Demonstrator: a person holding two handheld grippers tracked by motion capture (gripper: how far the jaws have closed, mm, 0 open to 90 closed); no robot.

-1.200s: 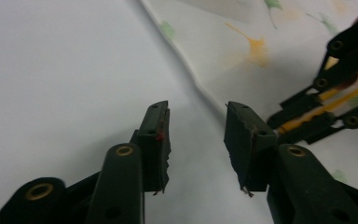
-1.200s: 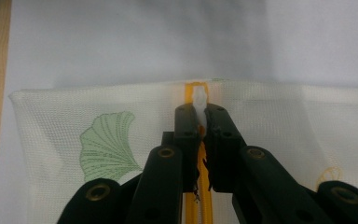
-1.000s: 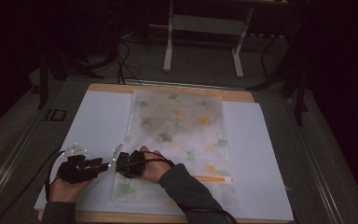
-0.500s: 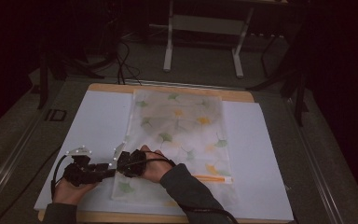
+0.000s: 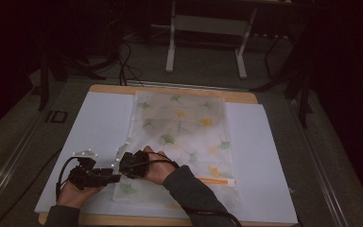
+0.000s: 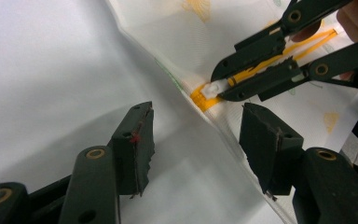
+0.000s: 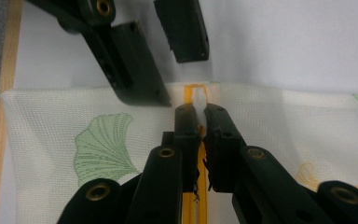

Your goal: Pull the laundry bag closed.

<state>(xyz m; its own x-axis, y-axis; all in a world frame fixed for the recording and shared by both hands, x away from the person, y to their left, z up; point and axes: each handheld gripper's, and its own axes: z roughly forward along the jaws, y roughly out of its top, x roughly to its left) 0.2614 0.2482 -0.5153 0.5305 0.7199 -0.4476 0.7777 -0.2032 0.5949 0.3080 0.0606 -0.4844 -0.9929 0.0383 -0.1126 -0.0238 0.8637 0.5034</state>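
High view: both hands are working at the near left corner of a mesh zip pouch (image 5: 182, 137) with a ginkgo-leaf print, lying flat on a white sheet (image 5: 99, 127) covering the bench (image 5: 246, 97). Left tongs (image 5: 113, 177) are sitting just off the pouch's left edge, right tongs (image 5: 123, 163) are sitting on that corner, the two almost touching.

Right gripper view: right tongs (image 7: 201, 122) are clamping shut on the white zipper pull (image 7: 198, 100), which is sitting at the end of the orange zipper (image 7: 196, 205), right at the pouch edge. Left tongs' jaws are hanging just beyond it over the white sheet.

Left gripper view: left tongs (image 6: 196, 135) are standing wide open, having just been opening, nothing between the pads. Left pad is hovering over the white sheet, right pad over the pouch edge. Zipper pull (image 6: 213, 89) is lying just ahead of the gap, pinched by the right tongs (image 6: 228, 81) coming in from the upper right. Orange zipper (image 6: 279, 56) is running back between those jaws toward the right hand (image 6: 356, 18).
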